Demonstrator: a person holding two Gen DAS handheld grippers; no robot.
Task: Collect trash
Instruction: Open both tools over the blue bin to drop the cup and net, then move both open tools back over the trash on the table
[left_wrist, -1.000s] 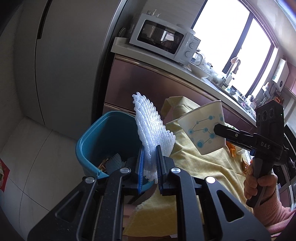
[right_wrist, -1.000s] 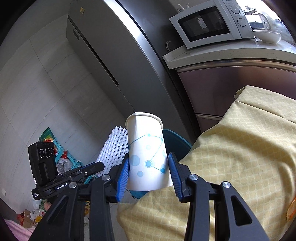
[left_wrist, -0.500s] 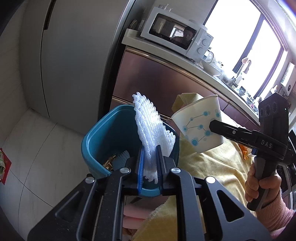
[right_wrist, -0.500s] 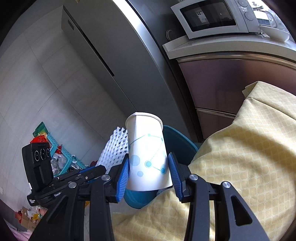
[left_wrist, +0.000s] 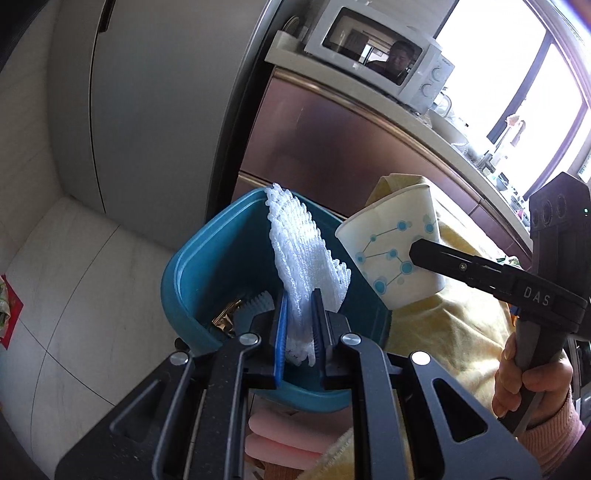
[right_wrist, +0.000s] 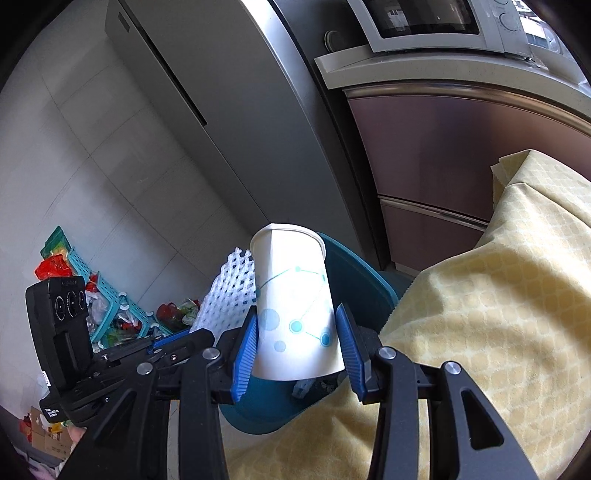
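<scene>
The teal bin (left_wrist: 192, 280) stands on the floor against the table edge; much of its inside is hidden behind the left gripper (left_wrist: 300, 317) and the white foam fruit net (left_wrist: 303, 258) clamped between its blue pads. Down in the bin a gold wrapper (left_wrist: 227, 314) and a bit of white ribbed material (left_wrist: 260, 300) show only in part, so what they are stays unclear. The net pokes up over the bin's opening, its lower end squeezed tight in the nearly closed jaws.

The right gripper (right_wrist: 300, 347) grips one paper cup (right_wrist: 295, 306), white with blue dots and lines, its pads pressing the cup's sides near the base. The cup is tilted with its rim pointing toward the bin, just over the bin's near edge. A hand (left_wrist: 524, 384) in a pink sleeve (left_wrist: 554, 428) holds that gripper's handle; the rest of the person is cut off.

The yellow tablecloth (right_wrist: 498, 314) covers the table completely. Something pink (left_wrist: 280, 439) under the bin's near wall is cut off and cannot be identified. Beyond stand one refrigerator (left_wrist: 155, 110) and one microwave (left_wrist: 380, 70). On the floor, a turquoise basket (right_wrist: 110, 302) with colourful litter is too small to sort out
</scene>
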